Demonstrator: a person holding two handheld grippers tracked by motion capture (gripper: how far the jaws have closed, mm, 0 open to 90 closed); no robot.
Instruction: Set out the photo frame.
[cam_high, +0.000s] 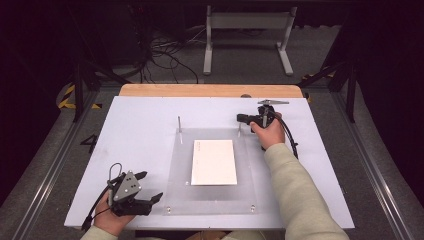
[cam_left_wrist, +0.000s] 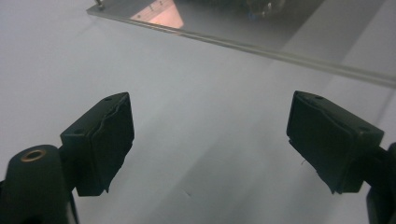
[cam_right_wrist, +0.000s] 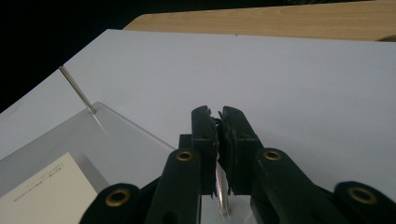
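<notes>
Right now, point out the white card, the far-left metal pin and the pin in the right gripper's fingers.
white card (cam_high: 214, 161), high view, middle of its face.
far-left metal pin (cam_high: 179, 123), high view, mid-shaft.
pin in the right gripper (cam_right_wrist: 221, 190), right gripper view, shaft below the fingers.

A white tabletop (cam_high: 140, 120) carries everything; a strip of bare light wood (cam_high: 210, 90) runs along its far edge. Flat on the white surface, about midway across and reaching to the near edge, lies a clear acrylic plate (cam_high: 177, 170) with small screws at its near corners. Two thin metal pins stand upright at the plate's far corners, the left pin (cam_high: 179, 123) and the right pin (cam_high: 239, 129). A white card (cam_high: 214, 161) with faint print along its left edge rests flat on the plate.
</notes>
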